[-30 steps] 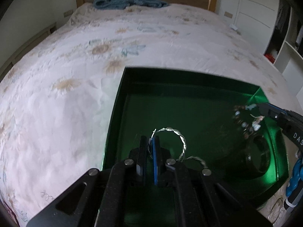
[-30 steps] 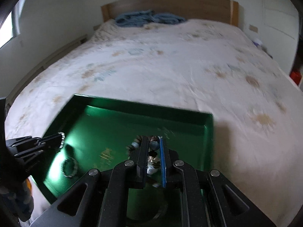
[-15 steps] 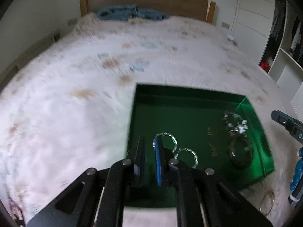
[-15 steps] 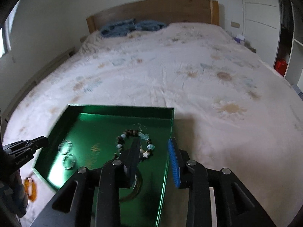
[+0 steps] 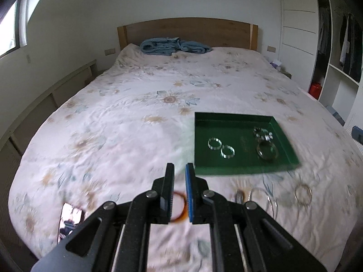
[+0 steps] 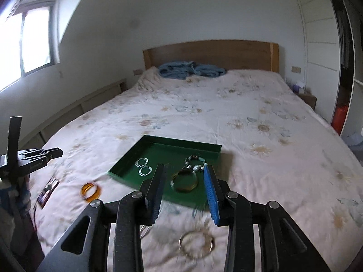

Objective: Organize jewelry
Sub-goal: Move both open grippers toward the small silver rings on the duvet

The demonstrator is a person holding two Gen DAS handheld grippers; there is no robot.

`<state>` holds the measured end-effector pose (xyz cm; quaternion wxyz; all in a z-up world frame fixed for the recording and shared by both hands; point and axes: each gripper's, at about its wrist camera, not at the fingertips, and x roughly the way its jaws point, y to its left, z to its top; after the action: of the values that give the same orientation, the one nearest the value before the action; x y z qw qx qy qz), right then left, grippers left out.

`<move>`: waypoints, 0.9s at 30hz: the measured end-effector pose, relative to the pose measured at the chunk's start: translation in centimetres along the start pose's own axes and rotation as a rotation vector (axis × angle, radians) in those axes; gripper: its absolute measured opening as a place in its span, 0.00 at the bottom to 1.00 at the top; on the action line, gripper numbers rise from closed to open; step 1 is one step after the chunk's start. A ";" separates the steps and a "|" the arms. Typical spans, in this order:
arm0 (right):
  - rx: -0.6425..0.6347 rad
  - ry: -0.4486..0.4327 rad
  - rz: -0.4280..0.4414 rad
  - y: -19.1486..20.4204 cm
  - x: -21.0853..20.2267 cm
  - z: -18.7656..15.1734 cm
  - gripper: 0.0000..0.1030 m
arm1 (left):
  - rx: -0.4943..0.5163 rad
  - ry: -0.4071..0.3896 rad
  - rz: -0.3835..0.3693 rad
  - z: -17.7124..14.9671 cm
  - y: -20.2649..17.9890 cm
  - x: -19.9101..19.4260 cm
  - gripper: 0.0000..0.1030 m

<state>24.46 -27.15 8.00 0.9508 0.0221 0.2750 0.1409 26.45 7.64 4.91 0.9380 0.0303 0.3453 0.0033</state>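
Note:
A green tray [image 5: 240,170] [image 6: 127,165] lies on the bed. In it are two silver twisted bracelets [image 5: 221,147] [image 6: 143,166], a beaded bracelet [image 5: 263,133] [image 6: 196,162] and a dark bangle [image 5: 267,151] [image 6: 184,182]. An orange bangle [image 5: 179,208] [image 6: 90,190] lies on the bedspread below my left gripper [image 5: 179,172], which is open a little and empty. A silver bangle [image 5: 302,191] [image 6: 196,243] and thin hoops [image 5: 261,196] lie on the bedspread in front of the tray. My right gripper [image 6: 183,176] is open wide and empty above the tray's near edge.
The bed has a floral bedspread [image 5: 136,117], a wooden headboard [image 5: 188,31] and a blue blanket [image 5: 172,46]. A dark card [image 5: 68,217] [image 6: 48,188] lies near the bed's left edge. A wardrobe [image 5: 335,45] stands on the right.
Both grippers let go of their bracelets in the tray and pulled back and up. The left gripper moved left, now over the orange bangle; the right gripper has opened wide.

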 end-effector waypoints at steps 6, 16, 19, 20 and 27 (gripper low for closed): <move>-0.023 -0.029 0.003 1.3 -5.2 -2.7 0.38 | -0.013 -0.005 -0.029 -4.2 0.0 -3.9 0.25; -0.036 -0.014 0.051 3.4 -7.4 -7.3 0.38 | -0.039 -0.014 -0.083 -9.7 -1.3 -5.4 0.31; -0.036 0.009 0.062 3.5 -6.5 -8.5 0.38 | -0.034 -0.004 -0.101 -11.0 -1.9 -4.8 0.31; -0.037 0.019 0.070 3.7 -6.0 -8.9 0.38 | -0.027 0.005 -0.115 -11.4 -2.3 -4.4 0.31; -0.065 0.107 0.136 4.7 -2.3 -11.6 0.38 | 0.046 0.058 -0.200 -13.8 -5.4 -1.4 0.31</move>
<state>15.22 -23.70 -0.08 0.9232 0.0021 0.3185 0.2149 16.38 2.96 -4.95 0.9222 0.0168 0.3738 -0.0975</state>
